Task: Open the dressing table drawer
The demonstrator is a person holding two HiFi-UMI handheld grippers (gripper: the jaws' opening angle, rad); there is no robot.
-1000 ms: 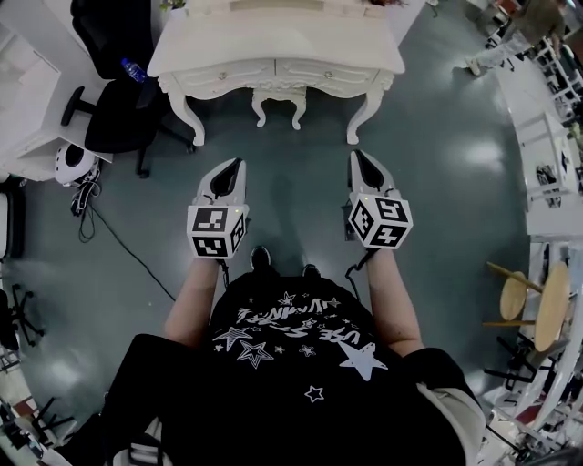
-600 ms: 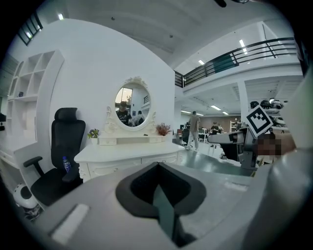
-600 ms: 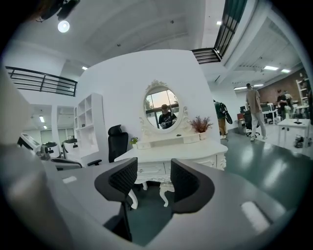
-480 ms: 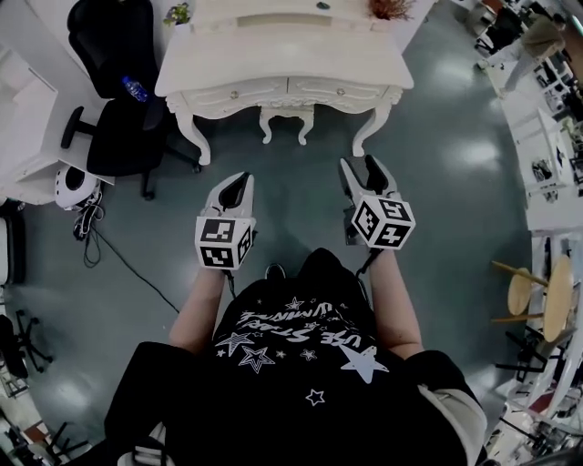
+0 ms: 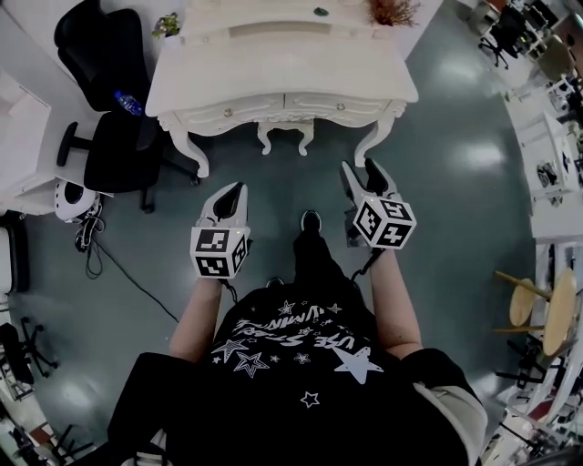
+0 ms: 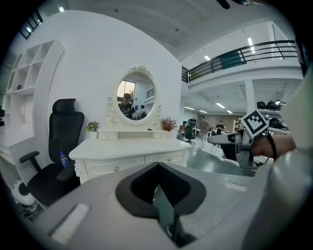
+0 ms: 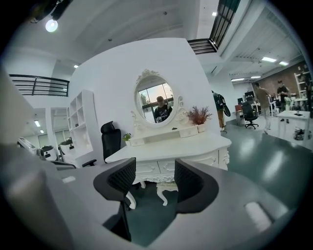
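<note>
Grey-green glossy floor (image 5: 437,182), open-plan room with desks round the edges. White dressing table (image 5: 282,68) sits at the top of the head view. Oval mirror (image 7: 157,102) stands on its back edge, small green plant (image 5: 166,23) at its left end, reddish dried sprig (image 5: 393,11) at its right end.

2 drawers sit side by side in the front: left drawer (image 5: 228,111) and right drawer (image 5: 332,102). Each has 1 small knob, and both are flush with the front, i.e. closed. White stool (image 5: 282,136) is tucked under the table between its legs. Black office chair (image 5: 118,136) stands just left of the table with a blue bottle (image 5: 127,102) on it.

Left gripper (image 5: 234,191) is held over bare floor, pointing at the table and well short of it. Its own view shows the 2 dark pads pressed together at the tip, holding nothing.

Right gripper (image 5: 363,173) is roughly level with the left, also over the floor. It points toward the table's right front leg, apart from it. Its jaws stand spread and hold nothing; through the gap its view shows the drawer fronts and the stool.

Neither gripper touches a drawer or knob. Person's shoe (image 5: 311,221) is on the floor between the 2 grippers. Black star-print shirt (image 5: 301,364) fills the bottom of the head view.
</note>
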